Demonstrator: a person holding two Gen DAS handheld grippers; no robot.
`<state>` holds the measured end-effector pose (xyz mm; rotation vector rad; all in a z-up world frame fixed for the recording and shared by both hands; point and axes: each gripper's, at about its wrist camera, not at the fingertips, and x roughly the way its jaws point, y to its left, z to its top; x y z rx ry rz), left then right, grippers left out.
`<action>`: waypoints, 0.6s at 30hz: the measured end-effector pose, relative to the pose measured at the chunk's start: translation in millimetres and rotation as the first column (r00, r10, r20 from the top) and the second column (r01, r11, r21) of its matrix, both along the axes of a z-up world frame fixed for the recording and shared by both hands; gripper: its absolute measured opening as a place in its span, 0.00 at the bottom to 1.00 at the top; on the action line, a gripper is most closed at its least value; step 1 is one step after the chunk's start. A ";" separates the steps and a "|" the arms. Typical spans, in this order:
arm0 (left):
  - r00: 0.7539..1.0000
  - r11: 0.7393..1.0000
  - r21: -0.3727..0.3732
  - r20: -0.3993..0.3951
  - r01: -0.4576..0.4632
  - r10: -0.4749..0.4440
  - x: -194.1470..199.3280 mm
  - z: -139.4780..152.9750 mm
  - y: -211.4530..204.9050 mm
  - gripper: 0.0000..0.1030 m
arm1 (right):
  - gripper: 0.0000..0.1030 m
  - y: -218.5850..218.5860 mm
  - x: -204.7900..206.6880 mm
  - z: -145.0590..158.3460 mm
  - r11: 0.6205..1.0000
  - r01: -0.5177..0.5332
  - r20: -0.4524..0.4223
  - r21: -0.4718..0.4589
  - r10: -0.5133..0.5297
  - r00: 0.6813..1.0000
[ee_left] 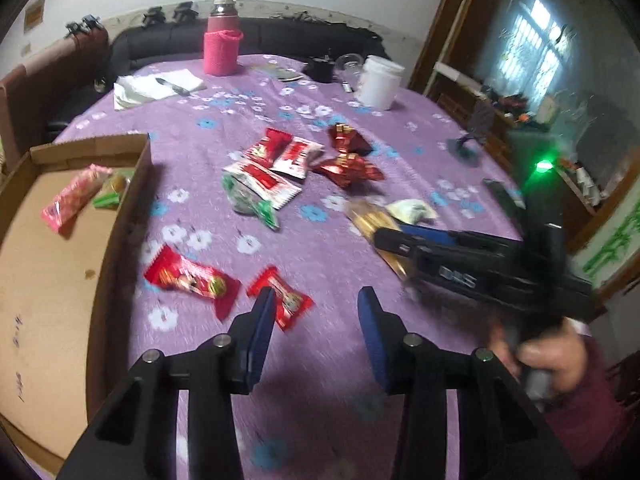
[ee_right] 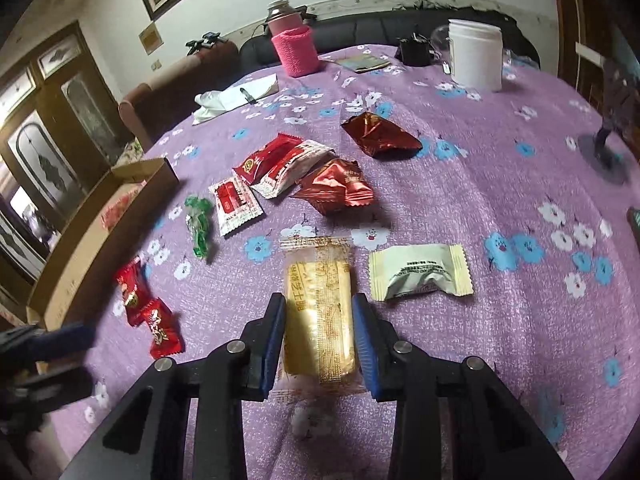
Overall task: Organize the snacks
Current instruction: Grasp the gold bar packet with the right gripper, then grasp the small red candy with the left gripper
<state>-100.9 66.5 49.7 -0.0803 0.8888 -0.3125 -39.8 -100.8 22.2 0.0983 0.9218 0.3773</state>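
Several wrapped snacks lie on a purple flowered tablecloth (ee_left: 312,360). My right gripper (ee_right: 320,308) is closed around a long golden biscuit pack (ee_right: 320,300), its blue pads against both sides; the pack also shows in the left wrist view (ee_left: 374,226). My left gripper (ee_left: 316,300) is open and empty above the cloth, just right of two red candies (ee_left: 192,280) (ee_left: 286,296). A cardboard box (ee_left: 52,280) at the left holds a pink pack (ee_left: 74,198) and a green one (ee_left: 110,192). A cream packet (ee_right: 420,274) lies right of the golden pack.
A cluster of red, white and green packets (ee_left: 276,172) (ee_right: 280,168) lies mid-table. A pink-sleeved flask (ee_left: 223,38), a white jar (ee_left: 378,80), tissues with a pen (ee_left: 156,86) and a small figurine (ee_left: 472,136) stand further back. A dark sofa (ee_left: 280,36) is behind.
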 end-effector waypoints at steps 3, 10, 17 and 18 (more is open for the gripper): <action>1.000 0.999 0.042 -0.021 0.000 0.001 13.7 -12.0 -5.3 0.40 | 0.35 2.3 -1.4 -0.1 1.000 -0.002 0.007 -0.019 0.002 1.000; 0.998 0.994 0.106 -0.056 -0.001 0.007 24.9 -32.4 -10.4 0.40 | 0.35 2.4 -2.0 -0.6 1.000 0.002 0.009 -0.026 -0.002 1.000; 0.999 0.988 0.154 -0.035 -0.005 0.010 22.2 -33.0 -15.2 0.18 | 0.35 5.8 -4.0 -1.1 0.998 -0.003 0.022 -0.055 0.004 1.000; 1.000 0.988 0.157 -0.029 -0.005 0.010 20.1 -32.0 -15.2 0.17 | 0.35 6.7 -4.9 -1.2 0.998 -0.005 0.025 -0.064 0.007 1.000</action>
